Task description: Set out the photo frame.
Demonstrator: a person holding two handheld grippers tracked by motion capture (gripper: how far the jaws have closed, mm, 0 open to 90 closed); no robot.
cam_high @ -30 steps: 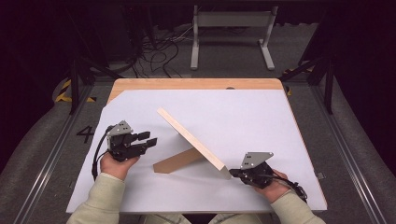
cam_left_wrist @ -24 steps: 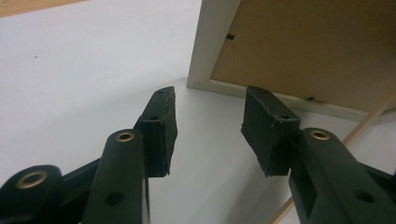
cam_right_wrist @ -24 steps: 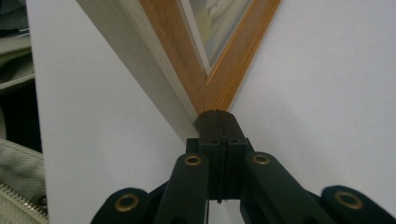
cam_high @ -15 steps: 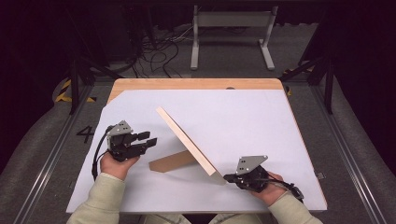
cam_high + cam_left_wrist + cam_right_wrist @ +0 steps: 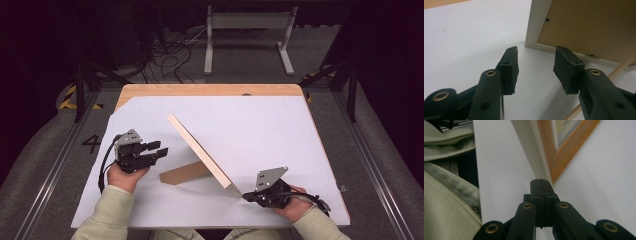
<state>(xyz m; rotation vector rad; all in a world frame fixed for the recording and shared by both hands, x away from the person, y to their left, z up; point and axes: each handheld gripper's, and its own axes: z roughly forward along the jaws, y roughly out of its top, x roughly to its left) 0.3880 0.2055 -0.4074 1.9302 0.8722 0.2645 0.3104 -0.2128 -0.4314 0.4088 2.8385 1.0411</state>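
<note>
A picture frame (image 5: pixel 200 150) stands tilted near the middle of the white surface (image 5: pixel 260 125), propped on a brown easel leg (image 5: pixel 184 174) behind it. In the high view it runs diagonally, from its far corner near the centre to its near corner by the right tool (image 5: pixel 248 196). That tool, held in the person's right hand (image 5: pixel 292 200), has its jaws pressed together with nothing between them; their tips sit at the frame's near corner, though contact cannot be told. The right gripper view shows the frame's wooden front border (image 5: pixel 564 157) and white edge just beyond the closed tips. The left tool (image 5: pixel 159 152), in the left hand (image 5: pixel 125 175), hovers to the left of the frame with its jaws apart and empty, pointing at the frame's brown backing (image 5: pixel 589 25).
</note>
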